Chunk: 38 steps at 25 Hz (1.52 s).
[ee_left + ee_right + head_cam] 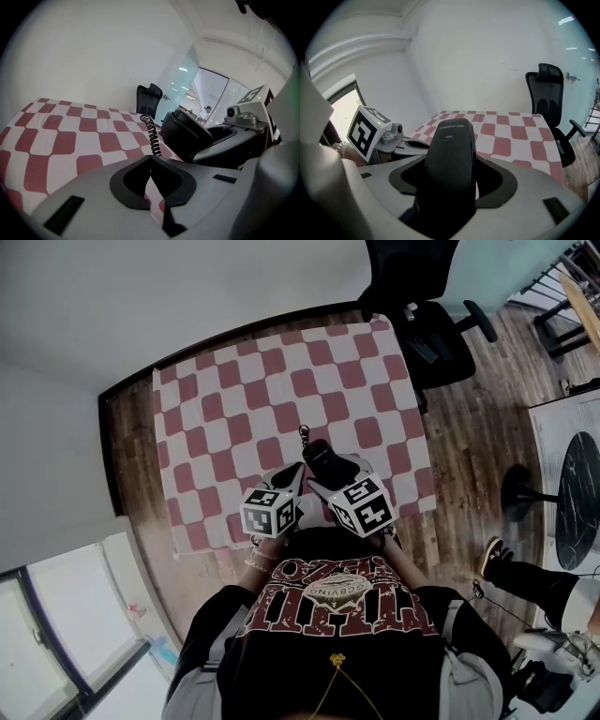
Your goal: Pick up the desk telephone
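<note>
A black telephone handset (323, 457) sits above the near edge of the red-and-white checked tablecloth (281, 381), with my right gripper (325, 482) shut on it. Its coiled cord (303, 435) trails away over the cloth. In the right gripper view the handset (450, 159) fills the space between the jaws of my right gripper (451, 140). My left gripper (296, 472) is close beside it on the left, its jaws together with nothing between them. The left gripper view shows the left gripper (150, 158) shut, with the handset (185, 133) and cord (153, 137) to its right. No phone base is visible.
A black office chair (427, 324) stands at the table's far right corner. At the right is a dark round table (577, 502), with someone's shoe (492, 559) on the wood floor nearby. White walls lie beyond the table's far and left edges.
</note>
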{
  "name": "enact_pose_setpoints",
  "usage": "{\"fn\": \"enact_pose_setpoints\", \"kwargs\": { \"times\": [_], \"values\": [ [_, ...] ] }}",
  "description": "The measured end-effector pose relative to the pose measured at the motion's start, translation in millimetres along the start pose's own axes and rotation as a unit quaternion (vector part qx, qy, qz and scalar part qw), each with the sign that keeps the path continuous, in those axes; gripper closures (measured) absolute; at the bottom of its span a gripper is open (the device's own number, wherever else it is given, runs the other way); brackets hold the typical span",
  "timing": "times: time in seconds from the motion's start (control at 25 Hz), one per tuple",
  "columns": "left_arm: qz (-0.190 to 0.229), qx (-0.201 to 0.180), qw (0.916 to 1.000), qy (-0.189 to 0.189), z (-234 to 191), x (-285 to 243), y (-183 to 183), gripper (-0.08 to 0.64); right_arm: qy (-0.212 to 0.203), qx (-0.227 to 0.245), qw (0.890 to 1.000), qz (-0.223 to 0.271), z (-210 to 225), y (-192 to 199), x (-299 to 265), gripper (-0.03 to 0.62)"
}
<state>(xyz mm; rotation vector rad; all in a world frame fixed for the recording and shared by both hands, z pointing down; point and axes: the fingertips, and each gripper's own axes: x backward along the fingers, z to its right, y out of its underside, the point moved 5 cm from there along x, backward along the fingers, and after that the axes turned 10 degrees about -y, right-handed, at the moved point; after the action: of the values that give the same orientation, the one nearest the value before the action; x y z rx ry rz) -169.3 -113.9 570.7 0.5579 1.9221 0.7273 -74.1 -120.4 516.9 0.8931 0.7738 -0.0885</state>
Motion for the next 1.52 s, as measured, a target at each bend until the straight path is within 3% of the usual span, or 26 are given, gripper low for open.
{"fn": "enact_pose_setpoints", "kwargs": {
  "times": [0.52,1.52],
  "values": [
    [0.002,0.004,1.0000,-0.002,-1.8,-0.8,-0.1,0.560,-0.012,0.013,1.000,0.014,-12.2,-17.4,14.7,0.275],
    [0.001,0.001,1.0000,-0.008,-1.7,1.1,1.6,0.560,-0.021,0.011,1.000,0.013,-14.5,-16.1,18.9,0.275]
  ]
}}
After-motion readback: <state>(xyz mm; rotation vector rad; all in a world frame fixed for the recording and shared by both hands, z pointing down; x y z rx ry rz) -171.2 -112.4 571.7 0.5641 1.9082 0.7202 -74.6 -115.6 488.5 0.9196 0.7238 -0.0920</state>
